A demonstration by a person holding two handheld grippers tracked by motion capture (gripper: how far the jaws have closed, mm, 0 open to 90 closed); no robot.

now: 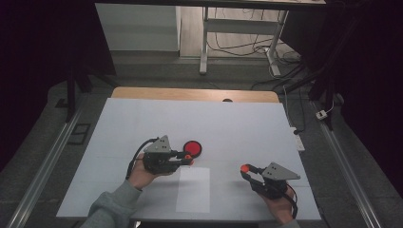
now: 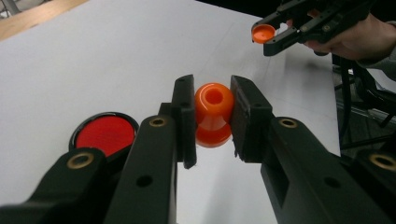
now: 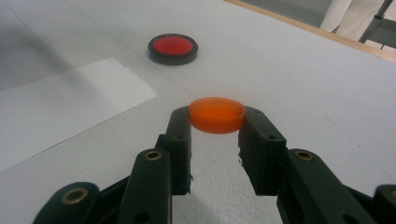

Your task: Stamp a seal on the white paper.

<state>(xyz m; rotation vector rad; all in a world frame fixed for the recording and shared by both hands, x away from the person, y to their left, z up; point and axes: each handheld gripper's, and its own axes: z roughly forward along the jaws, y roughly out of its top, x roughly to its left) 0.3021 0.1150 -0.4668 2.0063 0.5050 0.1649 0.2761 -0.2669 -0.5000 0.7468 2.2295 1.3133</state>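
My left gripper (image 2: 213, 112) is shut on a small orange bottle-like piece (image 2: 213, 114) with a round hole in its top; from above that gripper (image 1: 189, 159) sits left of centre, beside a black dish with a red centre (image 1: 193, 148). In my right gripper (image 3: 217, 116), the jaws are shut on a flat orange cap (image 3: 217, 114). From above, this gripper (image 1: 245, 169) is at the right, with the cap (image 1: 244, 167) at its tip. The left gripper view shows the right gripper (image 2: 268, 36) and the cap (image 2: 262, 33) at the upper right.
A white sheet of paper (image 1: 193, 189) lies on the white table (image 1: 237, 128) between the two hands. The dish (image 3: 173, 48) rests on the table beyond the paper (image 3: 60, 102). A wooden strip (image 1: 195, 94) runs along the table's far edge.
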